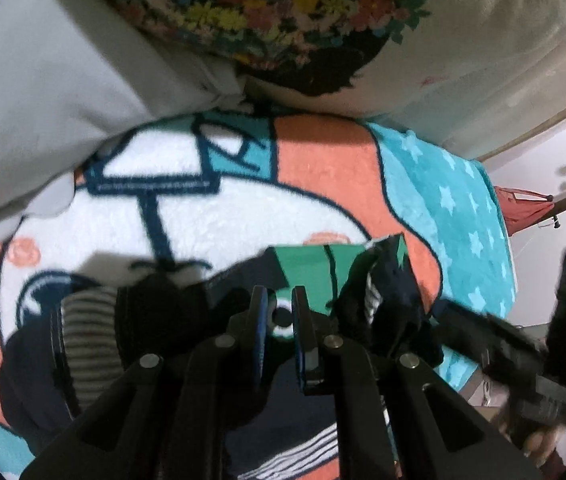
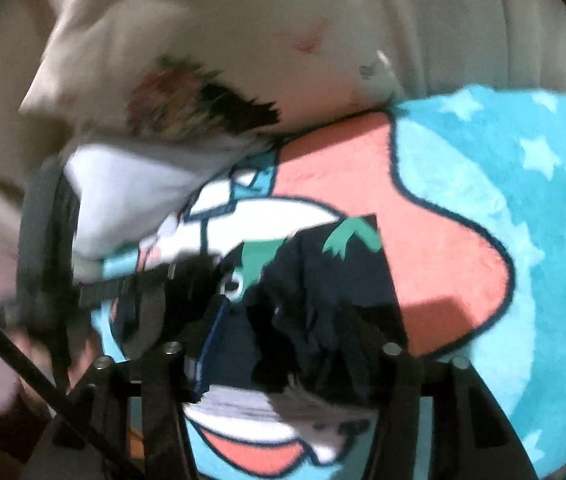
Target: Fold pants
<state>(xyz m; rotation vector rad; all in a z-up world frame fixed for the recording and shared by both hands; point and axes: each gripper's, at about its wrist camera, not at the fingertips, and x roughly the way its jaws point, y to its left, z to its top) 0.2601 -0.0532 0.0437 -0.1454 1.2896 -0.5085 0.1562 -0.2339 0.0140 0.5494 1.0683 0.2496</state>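
Observation:
The pants (image 1: 315, 268) are dark navy with a green dinosaur print and a grey striped waistband (image 1: 87, 332). They lie bunched on a bright cartoon blanket (image 1: 323, 168). My left gripper (image 1: 281, 320) is nearly shut, its blue pads pinching the pants fabric. In the right wrist view the pants (image 2: 323, 292) drape over my right gripper (image 2: 283, 344), hiding one finger; it looks shut on the cloth. The right gripper also shows at the right in the left wrist view (image 1: 523, 364), and the left gripper is blurred at the left in the right wrist view (image 2: 123, 288).
Two white pillows (image 1: 43, 100) and a floral-print pillow (image 1: 275, 12) lie at the blanket's far end. The bed's right edge (image 1: 499, 240) drops off toward a wall with a red cloth on a rack (image 1: 523, 208).

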